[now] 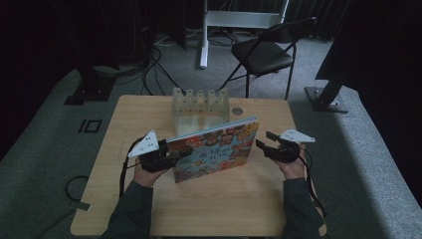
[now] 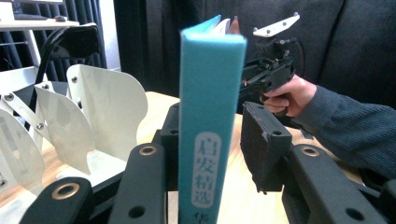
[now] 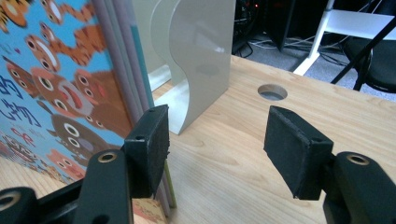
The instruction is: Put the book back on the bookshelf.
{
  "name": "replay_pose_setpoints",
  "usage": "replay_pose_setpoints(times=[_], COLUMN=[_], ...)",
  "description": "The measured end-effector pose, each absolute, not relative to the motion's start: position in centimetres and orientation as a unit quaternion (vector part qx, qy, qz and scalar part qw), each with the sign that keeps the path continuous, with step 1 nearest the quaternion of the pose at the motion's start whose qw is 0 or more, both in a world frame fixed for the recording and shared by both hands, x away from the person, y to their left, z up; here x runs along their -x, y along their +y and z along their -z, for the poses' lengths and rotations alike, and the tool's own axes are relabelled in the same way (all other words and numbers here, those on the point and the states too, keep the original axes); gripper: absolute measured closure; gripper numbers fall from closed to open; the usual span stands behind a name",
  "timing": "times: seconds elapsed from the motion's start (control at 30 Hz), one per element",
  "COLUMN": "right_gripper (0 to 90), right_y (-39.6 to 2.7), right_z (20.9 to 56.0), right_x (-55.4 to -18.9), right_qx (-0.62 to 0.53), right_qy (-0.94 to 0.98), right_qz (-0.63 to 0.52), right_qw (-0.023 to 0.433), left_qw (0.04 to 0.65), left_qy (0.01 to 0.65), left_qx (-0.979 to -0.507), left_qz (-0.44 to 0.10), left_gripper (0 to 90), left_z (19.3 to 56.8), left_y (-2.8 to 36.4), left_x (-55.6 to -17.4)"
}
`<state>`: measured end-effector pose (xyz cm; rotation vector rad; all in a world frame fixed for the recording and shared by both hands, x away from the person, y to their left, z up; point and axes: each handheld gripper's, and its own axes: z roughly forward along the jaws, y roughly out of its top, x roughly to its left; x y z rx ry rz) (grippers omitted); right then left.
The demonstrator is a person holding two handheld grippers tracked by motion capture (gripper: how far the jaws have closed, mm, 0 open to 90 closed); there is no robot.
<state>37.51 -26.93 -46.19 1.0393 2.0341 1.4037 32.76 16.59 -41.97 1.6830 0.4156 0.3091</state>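
Picture book standing up on the desk

Left tongs [image 1: 180,153] clamp the book [image 1: 219,149] by its spine; right tongs [image 1: 263,141] gape wide beside its far edge; white rack [image 1: 200,103] just behind.

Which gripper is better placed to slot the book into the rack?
Probably left. The left gripper straddles the book spine, upright before the rack; the right gripper is open beside its far edge.

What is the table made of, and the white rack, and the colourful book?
The table looks like pale wood or wood-look laminate: grain lines show, with a smooth matte top. The white rack seems to be painted metal or plastic: thin curved dividers with a soft sheen and rivets. The book looks like paper with a glossy printed cover and a teal spine.
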Motion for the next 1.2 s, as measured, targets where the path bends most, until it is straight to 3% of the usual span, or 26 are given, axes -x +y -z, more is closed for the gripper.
replay_pose_setpoints(times=[0.3,0.5,0.9,1.2], right_gripper=[40.2,40.4,40.4,40.4], right_y=[-27.5,-27.8,-27.9,-28.4], right_z=[47.2,47.8,48.3,49.1], right_x=[-37.5,-37.4,-37.4,-37.3], right_qx=[-0.388,-0.392,-0.399,-0.408], right_qy=[0.738,0.737,0.736,0.734], right_qz=[-0.505,-0.504,-0.503,-0.5], right_qw=[0.222,0.22,0.216,0.211], left_qw=[0.633,0.626,0.621,0.618], left_qy=[0.184,0.179,0.161,0.157], left_qx=[-0.74,-0.745,-0.753,-0.754], left_qz=[-0.136,-0.145,-0.15,-0.159], left_gripper=[61.7,70.8,80.0,75.4], left_z=[42.4,42.7,42.7,43.1], left_y=[16.1,15.7,15.4,14.8], left_x=[-32.9,-32.8,-32.4,-32.0])
